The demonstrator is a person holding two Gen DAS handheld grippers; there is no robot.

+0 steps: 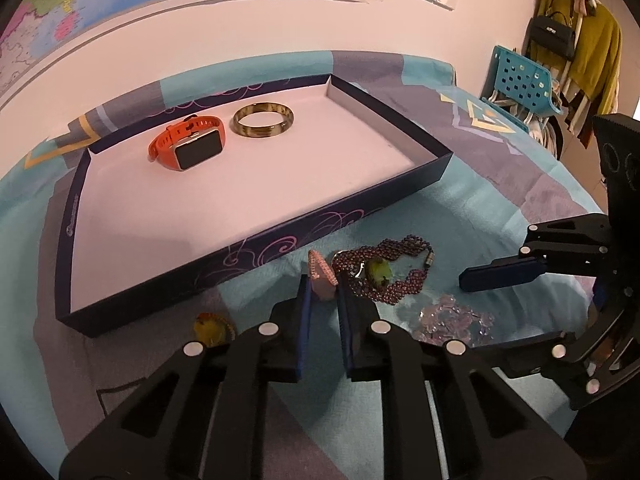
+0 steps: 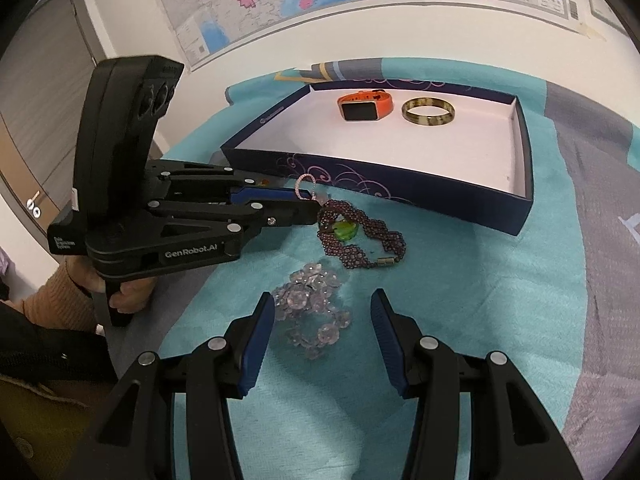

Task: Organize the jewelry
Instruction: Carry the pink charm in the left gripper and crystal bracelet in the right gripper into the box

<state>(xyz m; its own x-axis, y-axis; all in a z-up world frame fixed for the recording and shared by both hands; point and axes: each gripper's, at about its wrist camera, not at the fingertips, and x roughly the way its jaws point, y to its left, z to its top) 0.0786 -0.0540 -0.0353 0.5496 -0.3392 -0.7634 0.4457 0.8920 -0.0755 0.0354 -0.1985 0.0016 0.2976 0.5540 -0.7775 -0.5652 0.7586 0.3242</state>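
**2 pieces boxed, 4 still on the cloth**

2 items lie inside the dark blue box lid (image 1: pixel 256 236): 1 orange smartwatch (image 1: pixel 188 145) and 1 amber bangle (image 1: pixel 264 120), side by side near its far wall, close together but not touching. The lid's white floor is otherwise bare, and it sits on a teal and grey patterned cloth (image 2: pixel 480 300).

4 pieces lie outside the lid on that cloth. 1 pink beaded ring-shaped piece (image 1: pixel 321 276) stands just in front of the lid's near wall, and the left gripper (image 1: pixel 325 300) has its 2 blue-padded jaws drawn in close on either side of it, clamped on its lower part. 1 dark purple beaded bracelet (image 2: pixel 362 236) with a green stone and a metal clasp lies just right of that piece, touching or nearly touching the left jaw tip. 1 heap of clear pale-lilac crystal beads (image 2: pixel 316 312) lies nearer the cameras, beside the purple bracelet. 1 small yellow item (image 1: pixel 210 328) with a beaded loop sits left of the left gripper, near the lid's front corner; its kind is hard to tell.

The right gripper (image 2: pixel 322 340) hangs over the crystal beads with its 2 jaws standing well apart, part of the heap between them, neither pad pressing on it.

1 hand (image 2: pixel 128 292) in an orange-brown sleeve holds the left gripper's handle. 2 maps hang on the wall behind.
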